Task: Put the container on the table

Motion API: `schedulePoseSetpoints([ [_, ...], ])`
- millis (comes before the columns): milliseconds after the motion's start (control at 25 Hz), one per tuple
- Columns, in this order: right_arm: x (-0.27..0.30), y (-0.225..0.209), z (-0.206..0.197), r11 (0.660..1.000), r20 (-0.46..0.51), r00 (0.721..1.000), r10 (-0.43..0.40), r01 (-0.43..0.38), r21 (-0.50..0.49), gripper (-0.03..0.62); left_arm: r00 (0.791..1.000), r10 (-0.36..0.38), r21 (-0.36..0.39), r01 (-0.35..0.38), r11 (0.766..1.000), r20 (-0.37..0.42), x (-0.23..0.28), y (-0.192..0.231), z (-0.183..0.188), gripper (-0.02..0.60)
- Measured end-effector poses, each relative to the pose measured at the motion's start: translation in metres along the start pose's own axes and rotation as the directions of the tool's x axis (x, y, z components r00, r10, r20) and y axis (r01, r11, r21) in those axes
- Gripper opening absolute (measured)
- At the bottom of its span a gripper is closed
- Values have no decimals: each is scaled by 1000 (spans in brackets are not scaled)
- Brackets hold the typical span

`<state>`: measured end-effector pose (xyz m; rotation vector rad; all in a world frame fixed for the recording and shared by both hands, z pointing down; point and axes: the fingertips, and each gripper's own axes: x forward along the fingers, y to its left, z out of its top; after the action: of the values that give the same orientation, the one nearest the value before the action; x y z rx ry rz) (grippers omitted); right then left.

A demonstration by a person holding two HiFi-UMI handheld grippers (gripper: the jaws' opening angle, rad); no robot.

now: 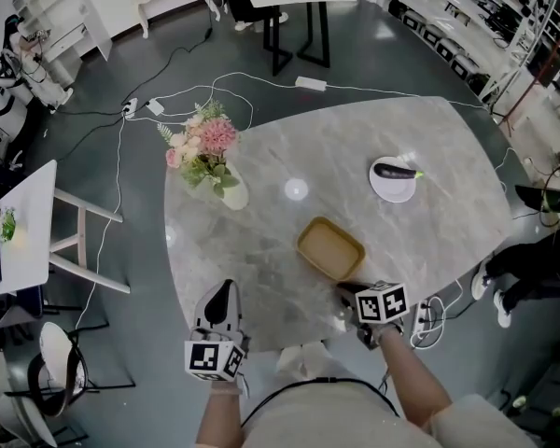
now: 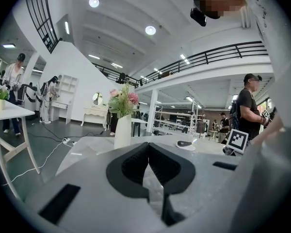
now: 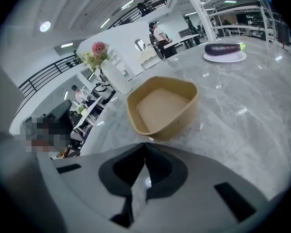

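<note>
The container (image 1: 330, 247), a shallow tan tray with rounded corners, sits upright and empty on the grey marble surface (image 1: 429, 133), near the edge closest to the person. The right gripper (image 1: 347, 294) is positioned just beside the container's near corner and is angled downward toward the surface. Its fingers (image 3: 165, 171) are fully closed against each other and hold nothing, and the container lies just ahead of their tips. The left gripper (image 1: 226, 289) is located to the left of the container, well apart from it, above the same near edge of the surface and pointing roughly level. Its fingers (image 2: 169, 166) are likewise pressed together with nothing between them. Beyond the container and to its right, a white plate (image 1: 392, 190) carries a dark purple eggplant (image 1: 395, 170). Beyond the container and to its left stands a white vase (image 1: 234, 194) holding pink and white flowers (image 1: 205, 147).
</note>
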<state>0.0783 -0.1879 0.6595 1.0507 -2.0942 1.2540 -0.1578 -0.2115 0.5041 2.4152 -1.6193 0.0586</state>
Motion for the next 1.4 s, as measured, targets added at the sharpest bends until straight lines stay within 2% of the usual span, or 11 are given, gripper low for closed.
schedulePoseSetpoints([
  [160,-7,7,2,1000,15,1000,17,-17,-12,8,1000,-5,3,5,1000,5,-3,-1,1,5],
  [360,-23,19,14,998,86,995,49,-45,-52,8,1000,-17,-6,17,1000,11,-3,-7,4,5],
  [520,-40,24,29,994,161,986,42,-25,-106,8,999,-36,2,36,999,27,-1,-10,7,5],
  [760,-64,26,47,991,273,962,18,20,-136,6,997,-61,6,61,998,42,2,-16,13,5],
  [1080,-105,23,71,977,431,902,-36,123,-177,6,993,-93,20,92,996,74,8,-27,29,5],
  [1400,-144,20,91,959,570,818,-78,218,-182,6,986,-127,39,123,992,107,15,-41,45,5],
])
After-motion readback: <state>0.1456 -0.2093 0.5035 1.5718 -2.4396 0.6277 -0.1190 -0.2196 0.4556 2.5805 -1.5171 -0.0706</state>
